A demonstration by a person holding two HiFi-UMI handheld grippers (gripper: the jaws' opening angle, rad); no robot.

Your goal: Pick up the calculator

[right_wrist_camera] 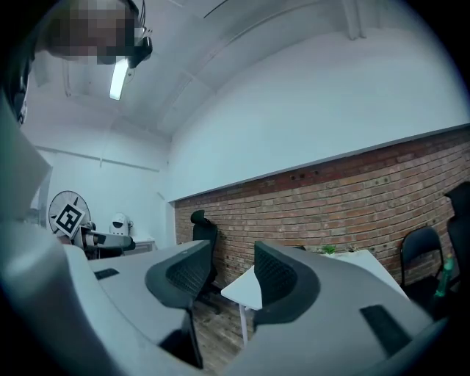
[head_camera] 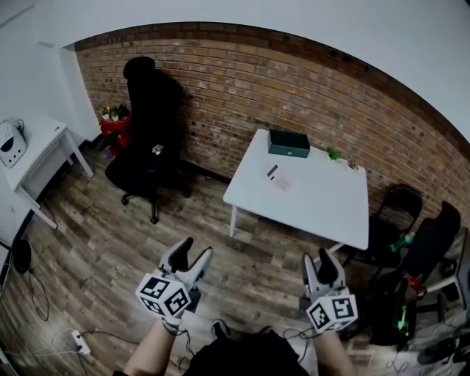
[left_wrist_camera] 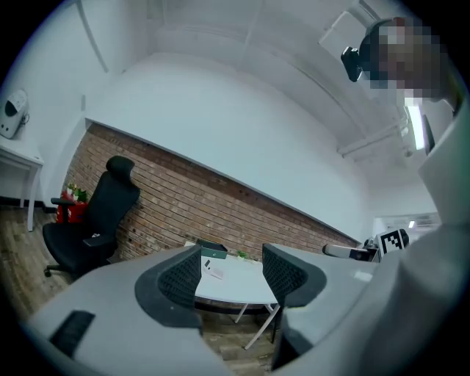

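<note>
Calculator [head_camera: 272, 172] far fwd of jaws

Red brick wall [head_camera: 308, 95], white upper wall [head_camera: 294, 22], wood-plank floor [head_camera: 110, 250], white square table [head_camera: 323, 202], black office chair [head_camera: 147, 125], white side desk [head_camera: 40, 150], lit ceiling tube light [right_wrist_camera: 117, 79].

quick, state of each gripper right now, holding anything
Left gripper: open, holding nothing.
Right gripper: open, holding nothing.
</note>
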